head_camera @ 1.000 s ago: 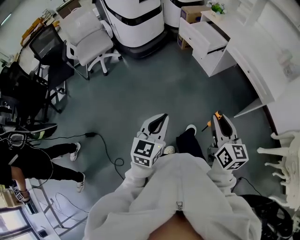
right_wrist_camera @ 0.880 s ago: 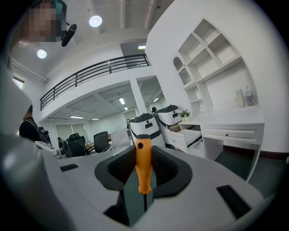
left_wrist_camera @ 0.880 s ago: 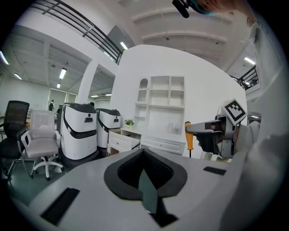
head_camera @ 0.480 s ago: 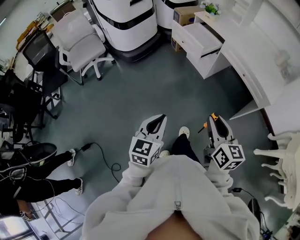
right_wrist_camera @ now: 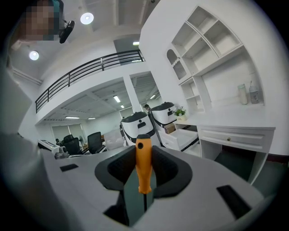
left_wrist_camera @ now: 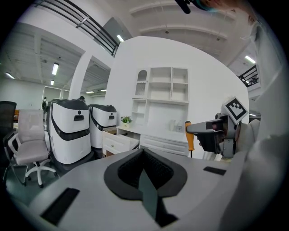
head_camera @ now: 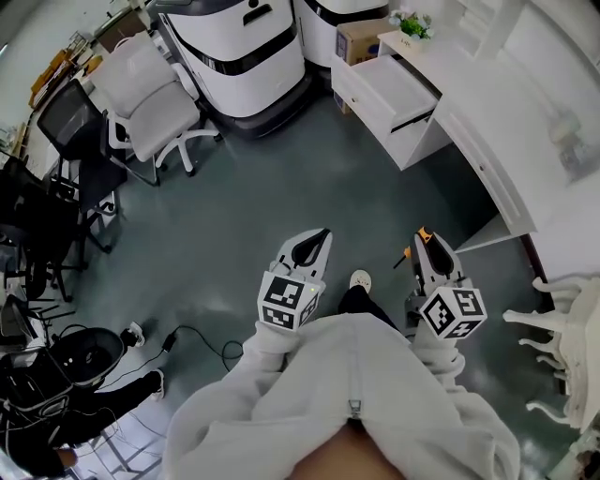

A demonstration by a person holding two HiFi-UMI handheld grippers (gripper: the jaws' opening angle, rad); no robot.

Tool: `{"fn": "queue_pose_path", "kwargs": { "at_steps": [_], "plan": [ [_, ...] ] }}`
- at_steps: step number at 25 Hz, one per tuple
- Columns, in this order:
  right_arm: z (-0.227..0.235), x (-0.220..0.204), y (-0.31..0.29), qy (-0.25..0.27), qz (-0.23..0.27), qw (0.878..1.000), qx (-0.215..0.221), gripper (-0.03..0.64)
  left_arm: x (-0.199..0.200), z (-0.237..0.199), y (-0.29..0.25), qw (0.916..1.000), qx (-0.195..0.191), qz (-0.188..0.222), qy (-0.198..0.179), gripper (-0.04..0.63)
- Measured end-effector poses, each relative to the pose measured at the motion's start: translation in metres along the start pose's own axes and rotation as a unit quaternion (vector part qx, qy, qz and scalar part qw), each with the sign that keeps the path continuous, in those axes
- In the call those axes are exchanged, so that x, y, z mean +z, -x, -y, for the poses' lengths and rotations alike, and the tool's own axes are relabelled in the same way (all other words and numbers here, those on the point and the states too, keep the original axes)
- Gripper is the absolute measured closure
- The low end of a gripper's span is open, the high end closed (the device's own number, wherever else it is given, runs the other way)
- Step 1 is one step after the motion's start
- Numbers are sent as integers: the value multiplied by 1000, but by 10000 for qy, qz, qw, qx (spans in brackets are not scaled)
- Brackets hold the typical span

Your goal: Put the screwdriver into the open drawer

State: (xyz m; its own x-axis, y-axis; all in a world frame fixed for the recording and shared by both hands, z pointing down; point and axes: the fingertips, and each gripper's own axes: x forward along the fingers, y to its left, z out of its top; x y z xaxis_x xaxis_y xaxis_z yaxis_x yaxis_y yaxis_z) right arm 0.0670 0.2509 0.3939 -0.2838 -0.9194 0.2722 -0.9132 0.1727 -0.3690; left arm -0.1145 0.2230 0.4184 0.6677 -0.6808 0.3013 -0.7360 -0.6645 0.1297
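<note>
near: pale zip jacket [head_camera: 347, 394] fills the bottom of the head view, both sleeves reaching forward. one shoe [head_camera: 360, 279] shows on the grey-green floor [head_camera: 244, 187] between the tools.

left gripper [head_camera: 320, 235]: jaws drawn together at the tips, nothing between them. only a thin wedge of floor shows behind the tips in the left gripper view.

right gripper [head_camera: 424, 236]: jaws pinched on the screwdriver [right_wrist_camera: 143, 167]. orange handle upright between the pads, butt end up, dark shaft running down below the grip. so the screwdriver is in the air in the right gripper, well apart from the drawer.

farther: open drawer [head_camera: 389, 94] pulled out from a white cabinet beside the long white desk [head_camera: 497, 141], up and right in the head view. small potted plant [head_camera: 410, 23] on top behind it. two white-and-black machines [head_camera: 234, 47] stand left of the drawer, a white office chair [head_camera: 145, 89] further left.
</note>
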Motion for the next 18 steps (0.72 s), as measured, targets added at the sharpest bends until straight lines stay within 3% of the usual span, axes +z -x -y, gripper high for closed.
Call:
{"fn": "queue_pose_path", "kwargs": {
  "at_steps": [10,18],
  "plan": [
    [41,31,-49,2,67,9999,132,489,18,-23,-63,9997,236,-36,-42,578],
    [66,49,-77,49,82,9996,255,489,25,-37,-100,9988,390,57,278,578]
  ]
}}
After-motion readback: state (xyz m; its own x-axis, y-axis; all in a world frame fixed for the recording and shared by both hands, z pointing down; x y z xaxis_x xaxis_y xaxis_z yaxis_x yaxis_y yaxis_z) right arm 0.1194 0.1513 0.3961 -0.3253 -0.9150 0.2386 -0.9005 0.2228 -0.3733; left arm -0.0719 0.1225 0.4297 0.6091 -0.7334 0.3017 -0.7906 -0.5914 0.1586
